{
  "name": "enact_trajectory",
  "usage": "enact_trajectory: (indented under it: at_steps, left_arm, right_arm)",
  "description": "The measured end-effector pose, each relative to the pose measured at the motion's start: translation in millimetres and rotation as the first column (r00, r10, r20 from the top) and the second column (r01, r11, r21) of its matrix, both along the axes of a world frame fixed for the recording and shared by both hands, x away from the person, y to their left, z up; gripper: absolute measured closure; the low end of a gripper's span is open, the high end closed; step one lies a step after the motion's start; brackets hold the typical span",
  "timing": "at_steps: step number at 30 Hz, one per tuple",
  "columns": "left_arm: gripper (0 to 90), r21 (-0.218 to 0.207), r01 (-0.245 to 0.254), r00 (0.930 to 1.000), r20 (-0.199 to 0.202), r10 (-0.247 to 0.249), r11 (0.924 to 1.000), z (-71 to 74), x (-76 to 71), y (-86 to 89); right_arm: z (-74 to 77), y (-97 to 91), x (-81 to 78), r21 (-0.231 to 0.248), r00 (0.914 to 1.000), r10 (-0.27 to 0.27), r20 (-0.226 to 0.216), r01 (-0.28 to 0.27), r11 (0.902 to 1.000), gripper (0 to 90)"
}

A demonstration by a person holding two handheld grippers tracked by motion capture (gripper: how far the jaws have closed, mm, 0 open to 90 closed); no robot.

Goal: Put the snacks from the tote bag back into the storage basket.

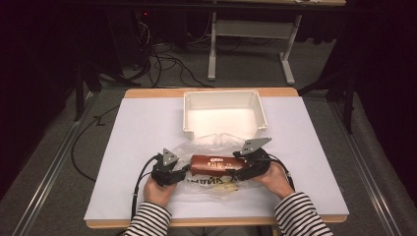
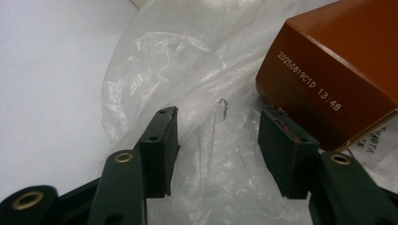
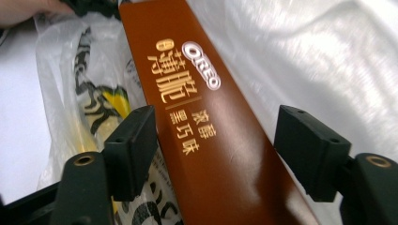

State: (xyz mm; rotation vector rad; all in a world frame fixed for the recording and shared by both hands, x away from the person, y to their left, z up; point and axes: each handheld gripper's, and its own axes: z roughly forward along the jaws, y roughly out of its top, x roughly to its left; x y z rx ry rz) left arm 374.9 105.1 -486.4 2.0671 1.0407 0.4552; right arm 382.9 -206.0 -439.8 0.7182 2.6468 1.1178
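The brown Oreo box [image 3: 206, 126] lies between the right gripper's [image 3: 216, 154] spread fingers [image 3: 131, 145], over a clear plastic bag [image 3: 89, 98].

Lay on the table [image 1: 123, 162] near its front edge: a plastic bag [image 1: 211, 187], with a long box [image 1: 214, 165] resting across it, left to right. Stood just beyond the bag, toward the far edge: an open tray [image 1: 223, 101]. Flanked the box: left gripper [image 1: 177, 172] at its left end, right gripper [image 1: 241, 169] at its right.
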Motion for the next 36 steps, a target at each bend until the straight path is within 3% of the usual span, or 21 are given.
enact_trajectory:
  at_steps: [7, 12, 20, 23, 33, 36]
  left_arm:
    - [48.6, 0.0, 0.0, 1.0, 0.0, 0.0, 1.0, 0.0, 0.0, 0.0]
    - [48.6, 0.0, 0.0, 1.0, 0.0, 0.0, 1.0, 0.0, 0.0, 0.0]
    - [48.7, -0.001, -0.003, 1.0, -0.001, 0.003, 1.0, -0.1, 0.1, 0.0]
    - [48.7, 0.0, -0.003, 1.0, -0.001, 0.003, 1.0, 0.0, 0.1, 0.1]
    - [48.3, -0.001, -0.001, 1.0, -0.001, 0.001, 1.0, -0.1, 0.4, 0.4]
    - [48.1, -0.001, 0.0, 1.0, -0.001, 0.0, 1.0, 0.0, 0.5, 0.4]
  right_arm:
    - [-2.2, 1.2, -0.5, -0.013, 0.9997, 0.012, -0.02, -0.013, 0.9998, 28.6]
    - [-3.7, 0.5, -3.1, -0.023, 0.9979, 0.016, -0.063, -0.017, 0.9996, 29.7]
    - [-7.0, 8.8, -5.9, -0.082, 0.9985, 0.025, -0.049, -0.029, 0.9962, 28.9]
    - [-10.6, 12.2, -3.7, -0.102, 0.9972, 0.029, -0.069, -0.036, 0.9941, 28.8]
    - [-10.0, 10.0, -7.2, -0.097, 0.9937, 0.059, -0.095, -0.068, 0.9929, 36.2]
    - [-8.6, 10.2, -9.5, -0.1, 0.9947, 0.068, -0.077, -0.075, 0.9922, 36.7]
